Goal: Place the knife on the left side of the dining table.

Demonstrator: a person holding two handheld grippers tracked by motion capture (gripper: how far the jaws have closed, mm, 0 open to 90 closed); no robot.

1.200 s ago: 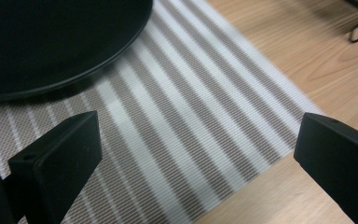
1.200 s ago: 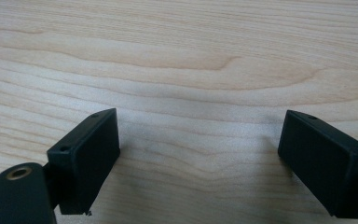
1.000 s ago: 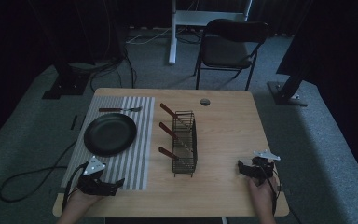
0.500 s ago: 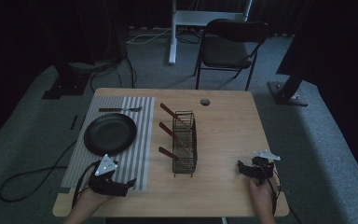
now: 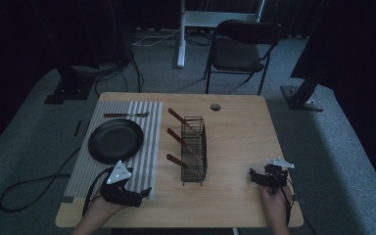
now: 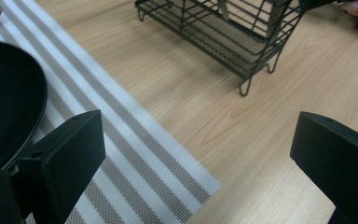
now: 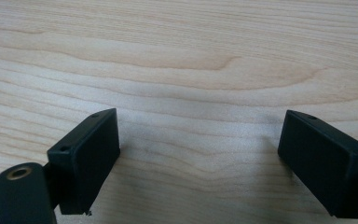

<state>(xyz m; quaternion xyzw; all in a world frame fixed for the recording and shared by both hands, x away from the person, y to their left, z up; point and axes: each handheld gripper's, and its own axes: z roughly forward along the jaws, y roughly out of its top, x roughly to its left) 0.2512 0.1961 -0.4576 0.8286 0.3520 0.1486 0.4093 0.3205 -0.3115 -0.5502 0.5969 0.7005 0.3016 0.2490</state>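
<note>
A: Left claw (image 5: 144,192) status?

B: Jaws spread wide, nothing between them. It sits low over the near corner of the striped mat (image 5: 111,147), pointing right toward the rack (image 5: 194,152).

A: Confirmed from its own camera?

B: Yes. In the left gripper view the claw (image 6: 196,154) frames the mat (image 6: 135,154) edge and bare wood, with the rack (image 6: 223,32) ahead, near but apart.

A: Right claw (image 5: 252,176)?

B: Also gaping, empty. It rests on the surface (image 5: 235,127) at the near right, pointing left toward the rack. The right gripper view shows the claw (image 7: 198,154) over bare wood grain.

A: Rack orientation?

B: Black wire, long axis running away from the person, roughly mid-surface, just right of the mat. Three knives (image 5: 178,117) sit in it, red-brown handles sticking out to the left and angled up, blades inside the wire.

A: What's on the mat?

B: Black plate (image 5: 115,140), near the left claw but not touching. In the left gripper view the plate (image 6: 4,107) fills the left edge. A fork (image 5: 126,115) lies beyond the plate, long axis left-right, tines pointing right.

A: Anything else?

B: Small round grommet (image 5: 215,106) at the far edge of the surface. Chair (image 5: 240,49) on the floor beyond.
</note>
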